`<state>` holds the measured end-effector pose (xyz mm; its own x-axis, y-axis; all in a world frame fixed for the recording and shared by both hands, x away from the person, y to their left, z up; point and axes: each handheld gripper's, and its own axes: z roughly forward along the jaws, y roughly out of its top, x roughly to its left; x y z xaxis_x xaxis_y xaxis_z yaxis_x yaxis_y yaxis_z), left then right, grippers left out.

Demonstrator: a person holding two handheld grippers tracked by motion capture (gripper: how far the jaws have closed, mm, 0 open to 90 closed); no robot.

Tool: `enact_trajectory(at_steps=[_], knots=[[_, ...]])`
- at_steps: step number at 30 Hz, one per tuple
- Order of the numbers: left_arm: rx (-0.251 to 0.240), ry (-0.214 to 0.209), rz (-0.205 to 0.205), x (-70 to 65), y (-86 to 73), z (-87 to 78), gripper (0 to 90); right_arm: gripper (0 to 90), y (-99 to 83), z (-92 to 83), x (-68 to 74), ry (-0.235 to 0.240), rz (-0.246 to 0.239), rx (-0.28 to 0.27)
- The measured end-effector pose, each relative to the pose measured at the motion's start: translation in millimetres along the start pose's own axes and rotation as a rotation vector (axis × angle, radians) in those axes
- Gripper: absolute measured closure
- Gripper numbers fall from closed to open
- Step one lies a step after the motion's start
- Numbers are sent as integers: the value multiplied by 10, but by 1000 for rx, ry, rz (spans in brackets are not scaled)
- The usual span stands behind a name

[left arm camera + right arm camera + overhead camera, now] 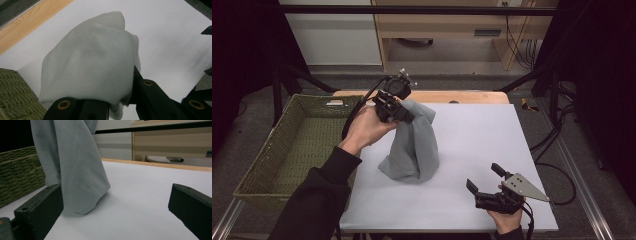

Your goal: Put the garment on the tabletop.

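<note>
The left gripper (408, 116) is raised over the far left part of the white board (482, 135), and its jaws are pinched on the top of a grey cloth (412, 145). The cloth hangs down from that grip in a loose cone, its lower folds resting on the board left of the middle. In the left gripper view the fabric (92, 62) bulges out between the two black jaws, which press on it from either side — no gap shows between them and the cloth. The left hand (364, 127) wraps the gripper's body, with a dark sleeve (319, 195) coming up from the near left.

The right gripper (484, 177) sits low at the near right of the board, held by the right hand (507, 217), well apart from the cloth. Its jaws are spread wide with nothing between them; in the right gripper view they stand at the two bottom corners, and the cloth's bottom edge (82, 202) touches the board beyond the left one.

A woven green basket (287, 150) stands just beside the board on the left — the cloth hangs near its right wall. A strip of wooden table (452, 96) shows along the board's far edge.
</note>
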<state>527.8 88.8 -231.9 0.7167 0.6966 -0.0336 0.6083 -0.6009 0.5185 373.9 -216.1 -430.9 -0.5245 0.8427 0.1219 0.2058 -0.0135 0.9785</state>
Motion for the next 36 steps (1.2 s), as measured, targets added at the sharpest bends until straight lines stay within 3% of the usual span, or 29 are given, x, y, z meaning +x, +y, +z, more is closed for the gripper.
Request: enact_trajectory(at_steps=[12, 14, 15, 16, 17, 18, 20, 25, 29, 30, 32, 33, 35, 36], knots=[[45, -28, 1, 9, -171, 405, 820, 1, -6, 4, -9, 9, -18, -3], [59, -34, 17, 12, -209, 486, 819, 1, -6, 6, -11, 7, -21, -6], [62, -40, 19, 12, -228, 529, 818, 2, -1, 2, 2, 6, 2, 1], [67, -42, 22, 13, -248, 568, 818, 2, -7, 6, -16, 8, -21, -6], [70, -47, 13, 6, -270, 610, 818, 1, 4, -6, 10, 10, 20, 7], [73, -47, 18, 3, -289, 648, 817, 1, 5, -8, 11, 11, 21, 7], [72, -51, 8, -3, -325, 719, 815, 1, 0, 0, -9, 6, -7, -3], [62, -63, 4, 2, -387, 807, 799, 1, 3, -1, -8, 1, 2, -1], [51, -69, -2, 11, -443, 866, 706, 1, 7, -3, -5, 1, 5, 3], [47, -70, -6, 16, -448, 868, 651, 1, 9, 0, 8, 9, 21, -4], [35, -79, -7, 25, -453, 866, 551, 1, 1, 5, -9, 11, -6, -9], [29, -81, -7, 28, -453, 864, 516, 1, 4, 1, 3, 9, 9, -1], [20, -74, 3, 24, -452, 860, 412, 1, -4, 2, -17, 10, -20, -3], [17, -66, 7, 19, -454, 857, 374, 1, 4, -5, 5, 13, 15, 6]])
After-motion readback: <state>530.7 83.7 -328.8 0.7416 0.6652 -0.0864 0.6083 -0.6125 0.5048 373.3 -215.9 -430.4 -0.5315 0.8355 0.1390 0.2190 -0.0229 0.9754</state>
